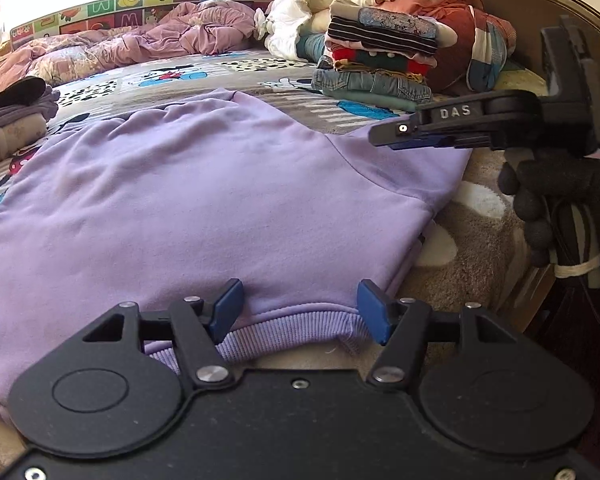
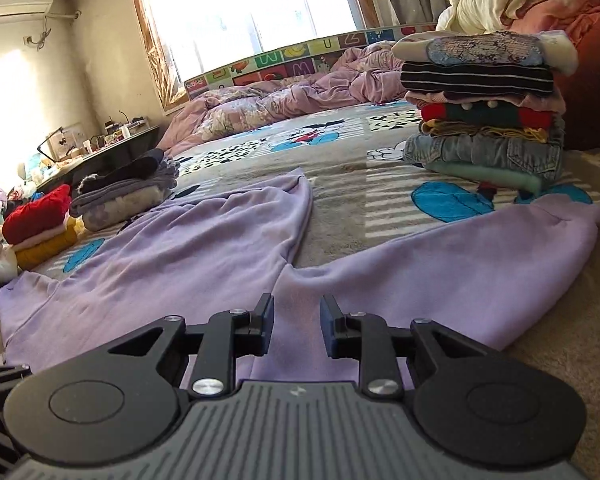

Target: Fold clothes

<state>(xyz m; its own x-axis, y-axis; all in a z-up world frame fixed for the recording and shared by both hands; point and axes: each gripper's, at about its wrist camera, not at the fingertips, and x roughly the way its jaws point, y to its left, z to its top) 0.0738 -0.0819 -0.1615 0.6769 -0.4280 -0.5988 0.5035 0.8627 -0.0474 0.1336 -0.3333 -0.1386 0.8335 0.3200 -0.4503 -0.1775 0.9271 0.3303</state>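
Lilac sweatshirt (image 1: pixel 203 184) spread flat on bed (image 1: pixel 460 216), sleeves out to either side, no fold yet made. Left claw (image 1: pixel 300 308) apart, straddling ribbed hem (image 1: pixel 291 320) without pinching it. Right claw (image 2: pixel 296 328) slightly apart above cloth near sleeve (image 2: pixel 480 264), empty. Stack of folded clothes (image 2: pixel 484 120) finished beyond; smaller piles (image 2: pixel 123 196) alongside. Folding of this garment wholly outstanding.
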